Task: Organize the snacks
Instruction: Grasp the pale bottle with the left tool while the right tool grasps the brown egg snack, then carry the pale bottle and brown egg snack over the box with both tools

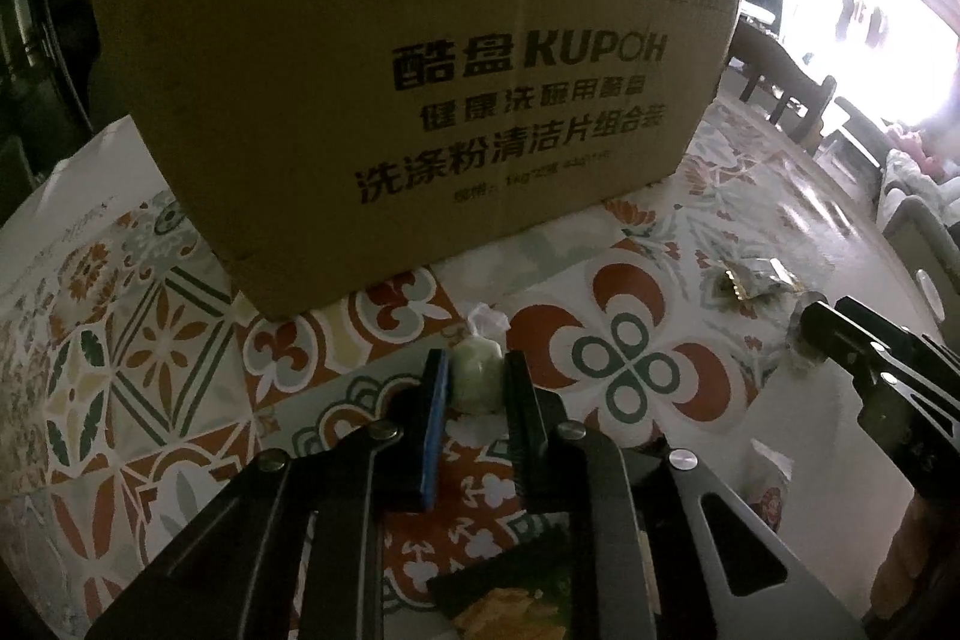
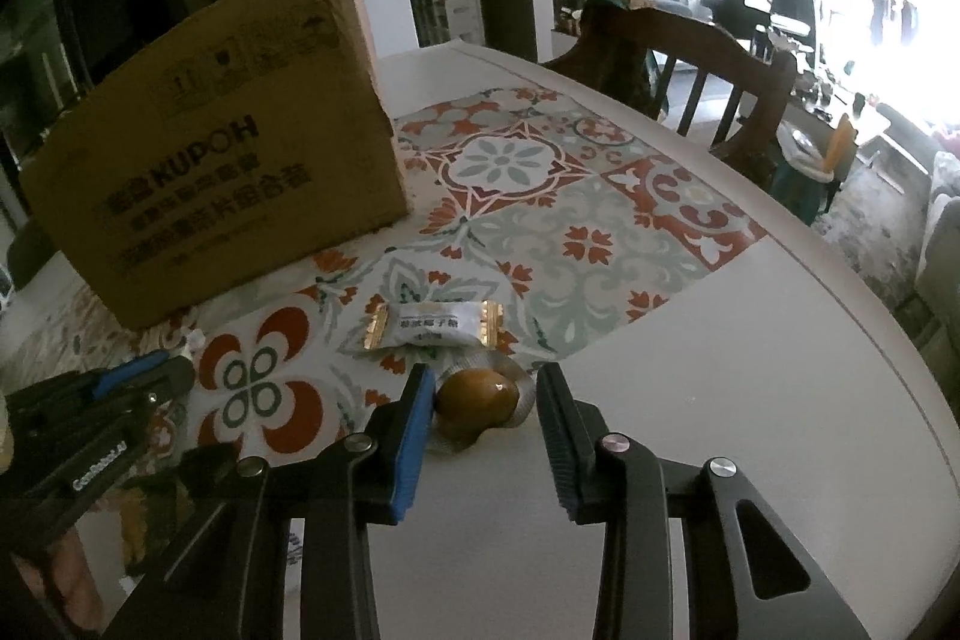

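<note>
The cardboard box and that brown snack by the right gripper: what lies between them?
A white candy with gold ends, on the patterned mat, shown in the right wrist view.

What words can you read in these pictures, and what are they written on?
"酷盘 KUPOH": big print on the cardboard box.
"洗涤粉清洁片组合装": lower line on the box; the line above it is blurred.
Stamped code along the box's top edge, and the small line at the bottom: too blurred to read.
Handling symbols: box's top right corner.
White candy wrapper: small Chinese print, too small to read.
"GenRobot.AI": on the left gripper, roughly.
</note>
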Available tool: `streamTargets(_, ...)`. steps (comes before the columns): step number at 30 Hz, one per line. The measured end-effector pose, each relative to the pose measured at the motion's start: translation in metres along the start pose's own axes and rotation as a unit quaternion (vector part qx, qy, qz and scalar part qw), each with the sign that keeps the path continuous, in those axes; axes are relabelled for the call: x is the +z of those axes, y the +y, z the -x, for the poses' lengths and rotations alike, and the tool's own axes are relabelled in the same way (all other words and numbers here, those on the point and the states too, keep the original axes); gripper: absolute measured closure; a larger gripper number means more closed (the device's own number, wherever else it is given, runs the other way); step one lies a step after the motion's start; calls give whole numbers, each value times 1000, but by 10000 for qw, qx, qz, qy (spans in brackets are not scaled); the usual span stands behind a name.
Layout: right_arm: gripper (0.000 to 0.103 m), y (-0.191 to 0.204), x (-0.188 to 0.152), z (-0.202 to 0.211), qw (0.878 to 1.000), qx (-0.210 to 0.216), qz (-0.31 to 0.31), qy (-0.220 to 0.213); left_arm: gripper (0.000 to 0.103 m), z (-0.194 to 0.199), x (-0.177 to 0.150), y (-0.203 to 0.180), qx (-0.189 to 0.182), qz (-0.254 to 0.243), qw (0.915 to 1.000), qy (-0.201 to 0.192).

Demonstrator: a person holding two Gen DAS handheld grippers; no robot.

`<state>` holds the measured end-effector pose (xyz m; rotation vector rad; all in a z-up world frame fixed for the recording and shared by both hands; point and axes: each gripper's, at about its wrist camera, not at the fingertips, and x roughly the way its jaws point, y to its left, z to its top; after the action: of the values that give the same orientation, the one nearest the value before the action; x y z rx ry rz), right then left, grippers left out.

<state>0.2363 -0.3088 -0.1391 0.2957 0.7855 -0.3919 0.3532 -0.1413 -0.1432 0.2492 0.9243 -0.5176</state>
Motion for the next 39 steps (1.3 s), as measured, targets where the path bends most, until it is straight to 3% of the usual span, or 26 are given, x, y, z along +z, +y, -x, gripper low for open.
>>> streamTargets(20, 67, 15, 12, 47, 9975, 600, 185, -327, 84, 80, -1, -1, -104, 99, 9990, -429)
streamTargets(39, 67, 30, 55, 116, 9846, 1328, 631, -947, 84, 163, 19, -6, 29, 217, 9930, -1161)
